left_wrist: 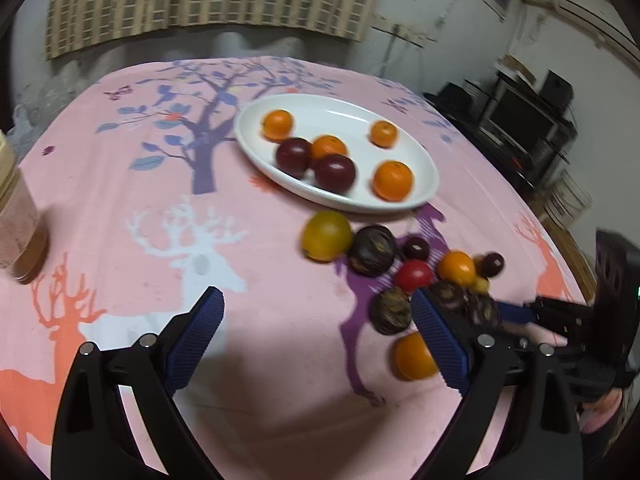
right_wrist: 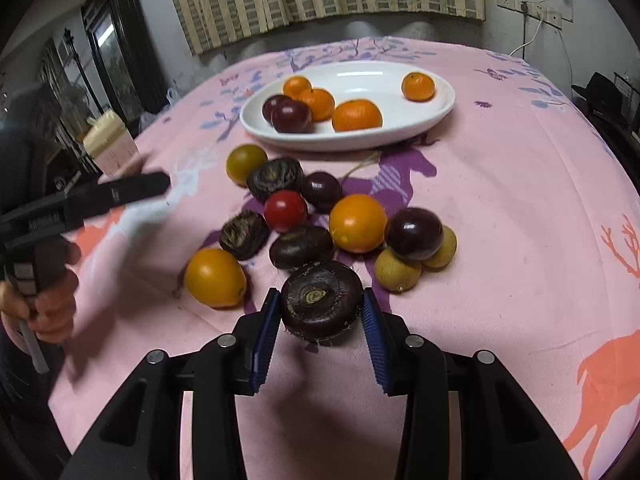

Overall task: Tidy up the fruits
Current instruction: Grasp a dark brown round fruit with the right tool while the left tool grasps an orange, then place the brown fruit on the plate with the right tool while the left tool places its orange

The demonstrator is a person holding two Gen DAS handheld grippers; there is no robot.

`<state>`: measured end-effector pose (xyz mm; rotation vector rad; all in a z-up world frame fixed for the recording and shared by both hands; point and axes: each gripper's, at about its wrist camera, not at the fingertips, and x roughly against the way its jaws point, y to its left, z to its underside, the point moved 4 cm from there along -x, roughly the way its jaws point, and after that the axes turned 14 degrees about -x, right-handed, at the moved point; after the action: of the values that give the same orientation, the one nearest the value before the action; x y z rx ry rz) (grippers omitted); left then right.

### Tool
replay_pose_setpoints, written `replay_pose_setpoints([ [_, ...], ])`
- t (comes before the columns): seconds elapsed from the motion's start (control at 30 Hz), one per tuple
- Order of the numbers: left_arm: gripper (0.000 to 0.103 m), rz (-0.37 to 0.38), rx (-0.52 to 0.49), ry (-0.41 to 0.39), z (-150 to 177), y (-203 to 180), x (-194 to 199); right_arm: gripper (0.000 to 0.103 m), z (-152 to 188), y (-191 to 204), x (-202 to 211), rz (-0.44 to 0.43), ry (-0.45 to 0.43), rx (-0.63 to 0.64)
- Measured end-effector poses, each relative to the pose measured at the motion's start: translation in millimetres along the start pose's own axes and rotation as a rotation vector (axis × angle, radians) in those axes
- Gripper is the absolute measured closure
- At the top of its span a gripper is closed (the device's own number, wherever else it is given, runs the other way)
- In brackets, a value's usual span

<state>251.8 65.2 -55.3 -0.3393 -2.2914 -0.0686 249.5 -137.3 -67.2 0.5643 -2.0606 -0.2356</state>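
Plate [right_wrist: 436,118]: white oval dish, far ahead of both claws, past the loose pile; it holds four oranges and two dark plums [right_wrist: 291,115].
Done: six fruits plated, by my count.
Left: about a dozen fruits loose on the pink cloth [right_wrist: 520,200], between the claws and the plate: oranges, a red fruit [right_wrist: 285,210], dark round and wrinkled ones, two tan ones [right_wrist: 397,271] right of the right claw's tips.
Right claw [right_wrist: 320,312]: blue pads on either side of a dark chestnut [right_wrist: 320,298], which appears pinched, at the near edge of the pile; whether it is off the cloth I cannot tell.
Left claw [left_wrist: 316,316]: spread wide, nothing in it, over bare cloth left of the pile.
Orange [right_wrist: 215,278]: nearest loose fruit, just left of the right claw's tips.
Judgement: roughly a third along; this chestnut probably goes to the plate next.
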Motion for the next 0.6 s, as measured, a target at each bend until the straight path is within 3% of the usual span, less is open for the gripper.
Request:
replay_pose_setpoints([
  [0.17,0.011,0.121,-0.119,0.027,9,-42,-4,0.062,-10,-9,12,-0.048,-0.046,-0.072],
  [0.27,0.012,0.112,-0.190,0.031,15,-67,-8,0.062,-14,-16,15,-0.037,-0.061,-0.109],
  [0.43,0.029,0.120,-0.225,0.070,20,-90,-21,0.061,-14,-18,17,-0.030,-0.067,-0.112],
  [0.5,0.044,0.109,-0.232,0.097,22,-93,-28,0.061,-15,-18,17,-0.022,-0.070,-0.109],
  [0.6,0.048,0.088,-0.214,0.120,24,-92,-35,0.061,-14,-18,19,-0.022,-0.075,-0.107],
])
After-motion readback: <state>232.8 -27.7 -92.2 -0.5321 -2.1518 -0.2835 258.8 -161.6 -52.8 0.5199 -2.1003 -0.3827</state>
